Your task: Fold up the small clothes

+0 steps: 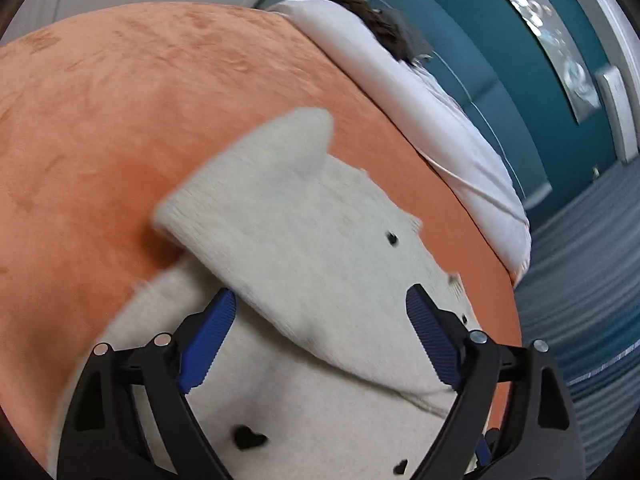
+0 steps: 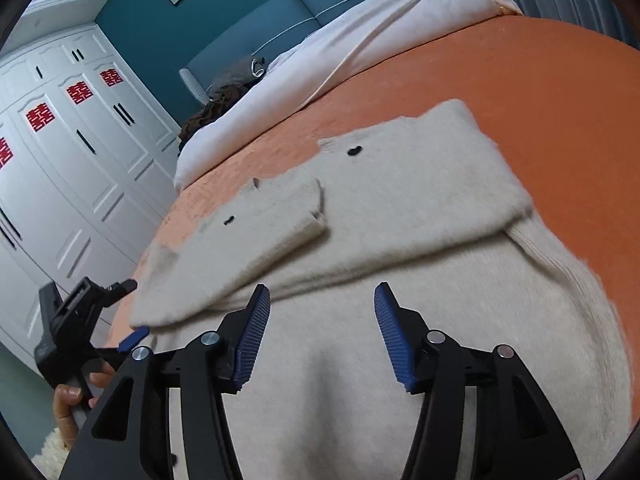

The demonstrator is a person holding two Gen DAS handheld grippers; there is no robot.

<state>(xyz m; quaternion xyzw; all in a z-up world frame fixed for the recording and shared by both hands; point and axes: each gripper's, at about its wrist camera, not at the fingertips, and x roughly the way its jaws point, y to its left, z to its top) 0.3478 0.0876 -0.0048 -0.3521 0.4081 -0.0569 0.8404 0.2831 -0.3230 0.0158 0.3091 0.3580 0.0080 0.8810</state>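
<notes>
Orange bedspread [image 2: 520, 92], short-napped and faintly mottled, covers the bed, with a white duvet [image 2: 340, 52] bunched toward a teal headboard and white wardrobe doors off to the left. Leftmost, the left gripper [image 1: 320, 312] stands wide, nothing pressed between its ribbed blue pads; a folded-over sleeve [image 1: 260, 208] lies just ahead of it. That sleeve belongs to the cream sweater [image 2: 400, 208], a soft, fuzzy knit with small black heart shapes, spread directly under and ahead of both grippers. To the right, the right gripper [image 2: 322, 312] hangs partly open over the sweater's body, empty. Both sleeves appear folded inward, so the next fold likely takes the hem upward: pinch both lower corners evenly and lay them flat without dragging the loose sleeves.
</notes>
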